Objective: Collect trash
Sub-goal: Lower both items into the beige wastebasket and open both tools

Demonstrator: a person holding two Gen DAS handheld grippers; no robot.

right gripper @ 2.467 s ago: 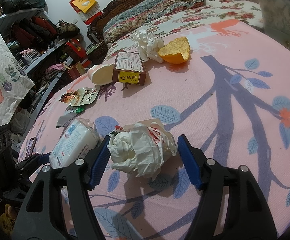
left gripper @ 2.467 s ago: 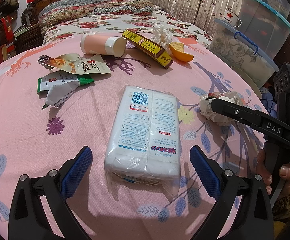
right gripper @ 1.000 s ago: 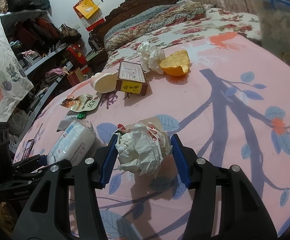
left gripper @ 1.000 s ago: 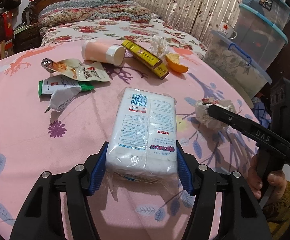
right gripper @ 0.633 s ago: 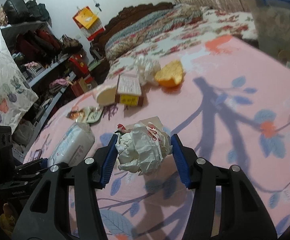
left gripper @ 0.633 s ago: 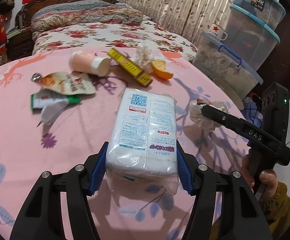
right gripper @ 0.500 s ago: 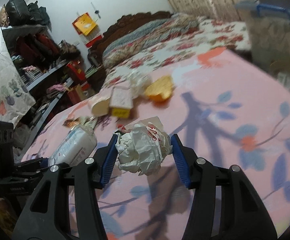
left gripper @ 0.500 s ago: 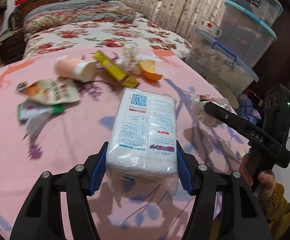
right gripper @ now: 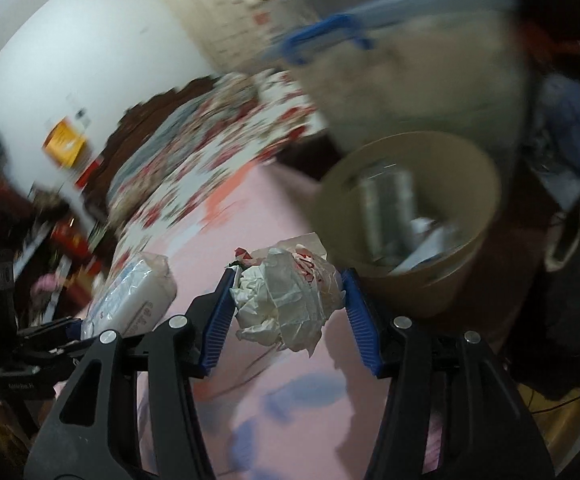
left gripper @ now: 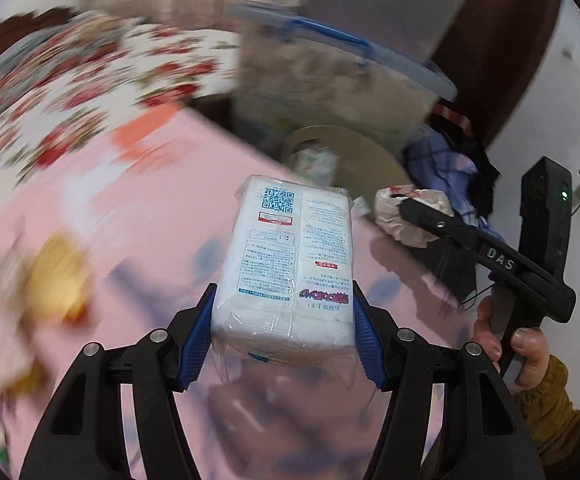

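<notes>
A white tissue pack (left gripper: 290, 256) is pinched by the left gripper (left gripper: 281, 338), a crumpled plastic bag (right gripper: 285, 296) by the right gripper (right gripper: 287, 320). If released early, both could miss the tan bin (right gripper: 442, 292) just ahead-right.

Home bedroom — floral bed (left gripper: 89, 68), carved headboard (right gripper: 161, 108), stacked storage bins (left gripper: 350, 80).
</notes>
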